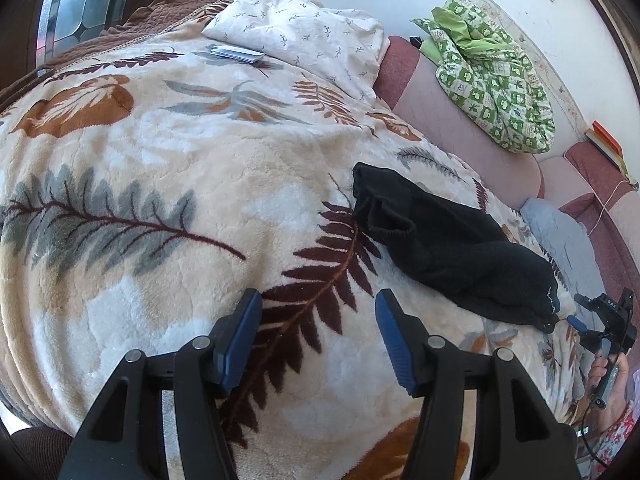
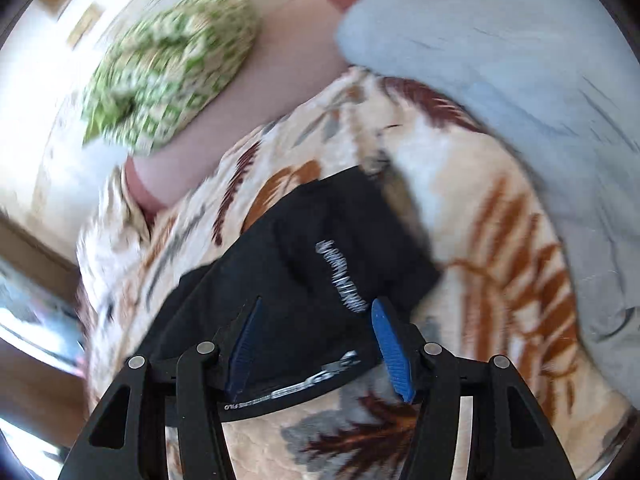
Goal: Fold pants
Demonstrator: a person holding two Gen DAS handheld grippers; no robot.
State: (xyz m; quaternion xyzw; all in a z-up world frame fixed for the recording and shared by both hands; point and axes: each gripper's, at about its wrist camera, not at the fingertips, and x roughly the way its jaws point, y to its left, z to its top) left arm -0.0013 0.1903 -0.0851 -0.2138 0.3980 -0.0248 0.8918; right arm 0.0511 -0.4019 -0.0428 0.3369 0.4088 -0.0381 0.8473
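**Listener:** Where are the pants?

**Operator:** From my left camera, the black pants [image 1: 452, 240] lie crumpled on a bed, on a plush cream blanket [image 1: 168, 184] printed with brown and grey leaves. They sit to the right of my left tool [image 1: 318, 336], a little farther away, with the waistband opening turned toward the left.

**Listener:** What are your tools doing?

**Operator:** My left tool hovers over bare blanket, its blue pads spread wide and holding nothing. My right tool [image 2: 314, 344] is spread wide too. In its own blurred view the pants [image 2: 304, 280] fill the gap between the blue pads, white lettering showing on the cloth. I cannot tell whether the pads touch the fabric. The left camera catches that right tool [image 1: 600, 328] at the far right, just beside the near end of the pants.

**Listener:** What else is around?

**Operator:** A white patterned pillow [image 1: 304, 36] lies at the far end of the bed. A green checked cloth [image 1: 492, 72] is bunched on a pink sofa [image 1: 460, 120] to the right. A pale blue cloth [image 2: 500, 60] lies beyond the pants.
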